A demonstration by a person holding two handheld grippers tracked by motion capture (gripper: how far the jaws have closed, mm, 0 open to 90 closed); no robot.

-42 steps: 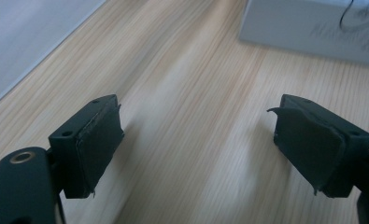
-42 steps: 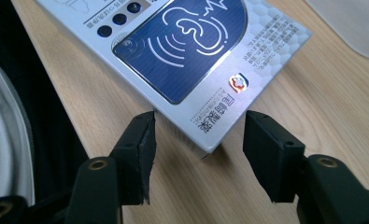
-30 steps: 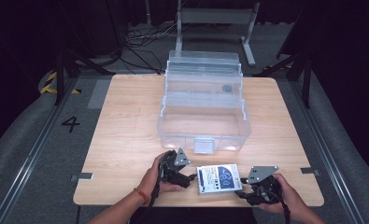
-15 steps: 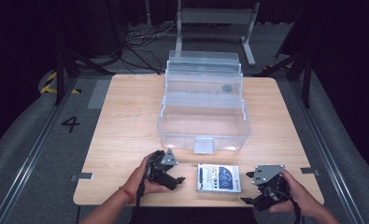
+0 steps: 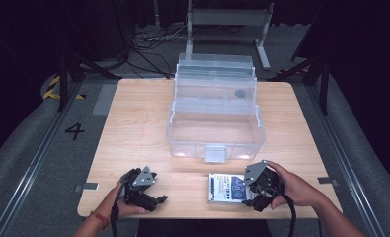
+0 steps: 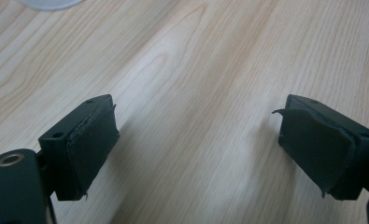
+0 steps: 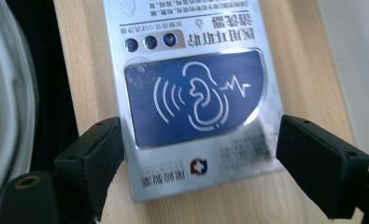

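- Near the table's front edge (image 5: 133, 123), a flat silver box with a blue ear-and-pulse logo (image 5: 225, 188) lies face up, just in front of the open clear plastic storage case (image 5: 214, 133), probably staged for packing into it.
- Right gripper (image 5: 254, 195) sits at the box's right end, tilted down toward it. Its jaws have just been opening and now stand wide, straddling the box's short end (image 7: 191, 112) without pressing, seemingly lined up for a pinch across its width.
- Left gripper (image 5: 153, 195) rests low, well apart to the left. Its jaws have just been opening too, with bare wood between them.
- Both hands hold their grippers from behind, forearms entering from below.
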